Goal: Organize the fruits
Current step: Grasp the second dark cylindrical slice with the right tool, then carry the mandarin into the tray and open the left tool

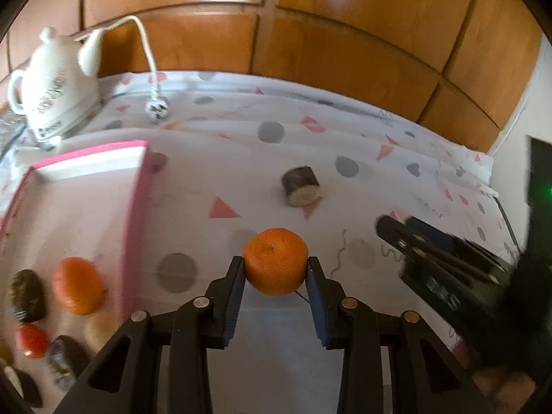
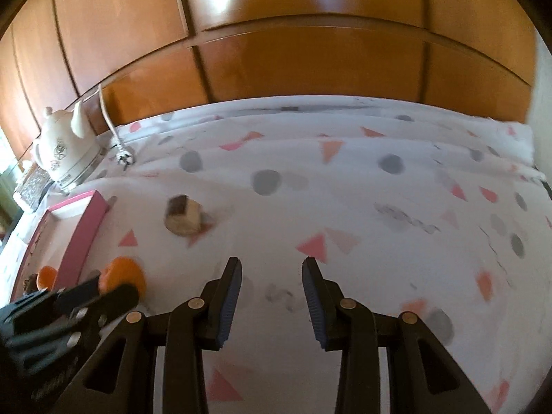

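Orange (image 1: 275,265) clamped in left claw (image 1: 275,269) — underside hidden.

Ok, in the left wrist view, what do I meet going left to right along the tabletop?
Kettle → pink box → orange held by the left gripper → cut dark fruit piece → right gripper.

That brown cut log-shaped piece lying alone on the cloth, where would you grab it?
Grip the brown cylindrical piece across its curved dark sides, coming down from above. It lies on its side with its pale cut end toward the camera, and bare cloth around it leaves the fingers room.
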Demonstrator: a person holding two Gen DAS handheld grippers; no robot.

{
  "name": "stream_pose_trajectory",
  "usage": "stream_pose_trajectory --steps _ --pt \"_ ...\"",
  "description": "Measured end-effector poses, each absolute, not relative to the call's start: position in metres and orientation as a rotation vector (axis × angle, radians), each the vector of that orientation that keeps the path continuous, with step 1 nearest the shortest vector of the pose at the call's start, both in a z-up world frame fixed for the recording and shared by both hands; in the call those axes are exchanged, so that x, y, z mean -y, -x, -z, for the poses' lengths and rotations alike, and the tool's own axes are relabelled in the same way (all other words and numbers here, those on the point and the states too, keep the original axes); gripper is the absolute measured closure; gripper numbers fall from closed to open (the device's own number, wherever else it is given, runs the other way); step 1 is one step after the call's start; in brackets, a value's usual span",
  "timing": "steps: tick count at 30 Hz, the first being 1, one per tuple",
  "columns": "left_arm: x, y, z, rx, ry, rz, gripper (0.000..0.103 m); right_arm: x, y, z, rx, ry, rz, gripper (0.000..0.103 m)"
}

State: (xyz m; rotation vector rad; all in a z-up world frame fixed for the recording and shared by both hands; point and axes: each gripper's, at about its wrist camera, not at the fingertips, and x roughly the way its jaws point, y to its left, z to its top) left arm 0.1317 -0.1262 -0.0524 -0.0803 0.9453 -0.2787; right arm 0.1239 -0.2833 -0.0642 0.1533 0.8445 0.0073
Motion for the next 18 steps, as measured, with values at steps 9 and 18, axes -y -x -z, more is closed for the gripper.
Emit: stream_pose_trajectory --steps 9,18 --pt "0.098 -0.118 0.033 -0.901 0.101 0.227 0.067 0.239 -0.173 0.059 -0.854 -0.116 -0.147 0.064" --pt "0.078 -0.117 0.029 -0.89 0.121 0.172 0.067 0.207 -0.202 0.078 -0.915 -0.02 -0.133 0.071"
